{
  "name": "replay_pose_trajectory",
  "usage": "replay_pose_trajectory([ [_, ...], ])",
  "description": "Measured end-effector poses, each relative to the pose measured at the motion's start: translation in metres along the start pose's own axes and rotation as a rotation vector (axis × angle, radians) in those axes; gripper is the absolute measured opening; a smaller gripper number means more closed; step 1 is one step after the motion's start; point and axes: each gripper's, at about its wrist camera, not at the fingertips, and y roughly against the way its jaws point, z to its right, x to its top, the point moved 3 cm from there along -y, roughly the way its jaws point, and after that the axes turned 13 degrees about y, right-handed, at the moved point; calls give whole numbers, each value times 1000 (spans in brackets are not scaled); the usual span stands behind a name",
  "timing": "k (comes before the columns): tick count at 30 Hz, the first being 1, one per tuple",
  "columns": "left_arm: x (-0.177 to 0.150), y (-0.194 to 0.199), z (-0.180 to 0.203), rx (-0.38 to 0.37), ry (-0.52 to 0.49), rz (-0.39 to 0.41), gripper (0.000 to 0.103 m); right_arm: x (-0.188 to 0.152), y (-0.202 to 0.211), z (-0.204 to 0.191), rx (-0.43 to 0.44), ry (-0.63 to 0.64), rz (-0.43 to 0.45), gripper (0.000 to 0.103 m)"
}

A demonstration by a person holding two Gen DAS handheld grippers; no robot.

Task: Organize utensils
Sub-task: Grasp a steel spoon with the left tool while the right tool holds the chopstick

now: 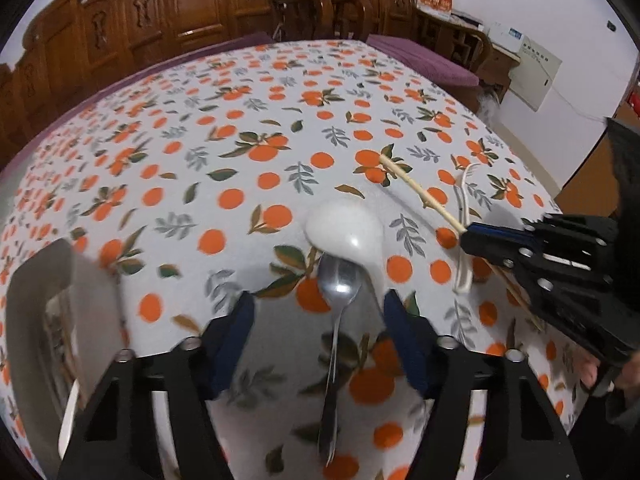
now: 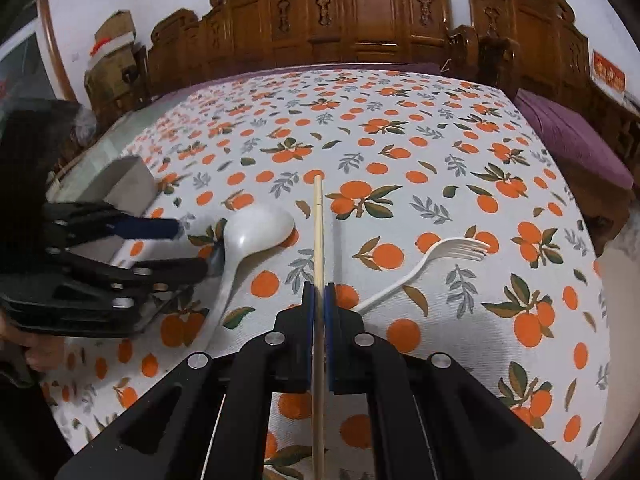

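A metal spoon [image 1: 338, 280] lies on the orange-print tablecloth, its bowl tucked under the edge of a white plastic ladle [image 1: 344, 228]. My left gripper [image 1: 320, 316] is open and straddles the spoon's neck, with its pads clear of it. In the right wrist view the left gripper [image 2: 190, 249] hides most of the metal spoon [image 2: 216, 258] beside the ladle [image 2: 256, 228]. My right gripper [image 2: 319, 292] is shut on a wooden chopstick [image 2: 318, 220] that sticks out forward. From the left wrist view, the right gripper [image 1: 466, 238] holds the chopstick [image 1: 416, 190] above a white plastic fork [image 1: 464, 216].
A pale box-like utensil holder [image 1: 40, 300] stands at the table's left edge, also seen as the holder [image 2: 124, 184]. The fork [image 2: 440, 256] lies to the right of the chopstick. Carved wooden chairs [image 2: 360, 12] and a purple cushion [image 2: 572, 136] border the far side.
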Motion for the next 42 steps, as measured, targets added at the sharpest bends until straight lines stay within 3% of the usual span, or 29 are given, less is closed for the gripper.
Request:
replay_pose_trajectory([
  [7, 15, -23, 2, -38, 30, -20, 55, 2, 0, -2, 15, 4, 5, 6],
  [10, 20, -27, 2, -67, 42, -24, 43, 3, -1, -4, 16, 11, 5, 6],
  [12, 21, -30, 0, -48, 43, -40, 38, 3, -1, -4, 15, 12, 5, 6],
  [26, 26, -37, 9, -41, -7, -22, 36, 4, 0, -5, 16, 7, 12, 6],
  [28, 25, -37, 12, -30, -27, -12, 18, 4, 0, -5, 16, 6, 12, 6],
  [31, 22, -36, 14, -37, -39, -17, 0, 4, 0, -4, 17, 10, 12, 6],
  [42, 5, -21, 5, -4, -66, -14, 0, 4, -1, -4, 17, 15, 11, 6],
])
